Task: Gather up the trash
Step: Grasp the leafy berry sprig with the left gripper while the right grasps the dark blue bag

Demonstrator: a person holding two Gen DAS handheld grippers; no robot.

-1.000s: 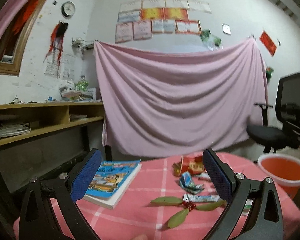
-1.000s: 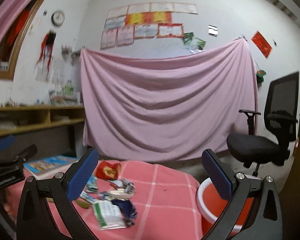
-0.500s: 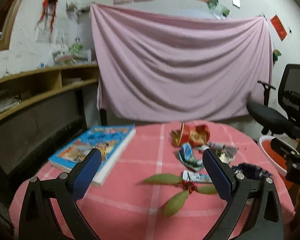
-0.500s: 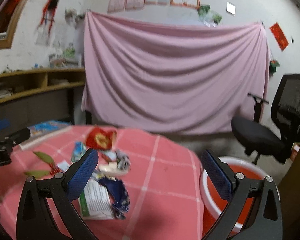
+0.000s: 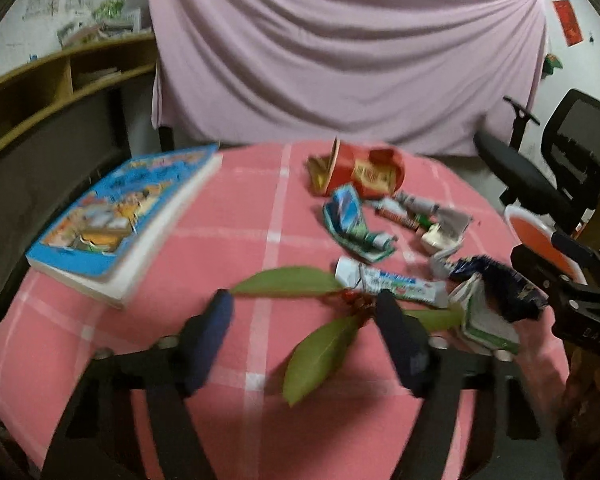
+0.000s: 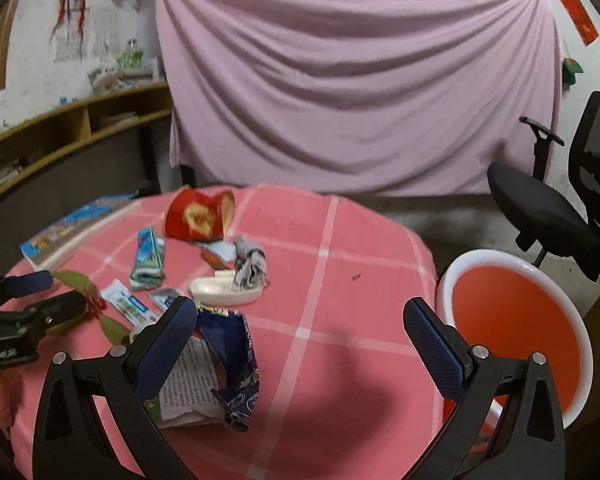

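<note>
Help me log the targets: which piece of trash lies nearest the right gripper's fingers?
The dark blue torn wrapper, lying beside the right gripper's left finger; the red packet and toothpaste tube lie farther off.

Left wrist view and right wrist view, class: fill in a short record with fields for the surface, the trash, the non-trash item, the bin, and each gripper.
surface: round table with pink checked cloth
trash: red crumpled paper cup, blue-green flattened carton, white toothpaste tube, dark blue foil wrapper, green leafy twig with red berries
non-trash item: blue picture book, on the table's left side
bin: red plastic basin with white rim, on the floor beside the table
left gripper: jaws closing around the twig, not yet pressing it
right gripper: open, above the wrapper
</note>
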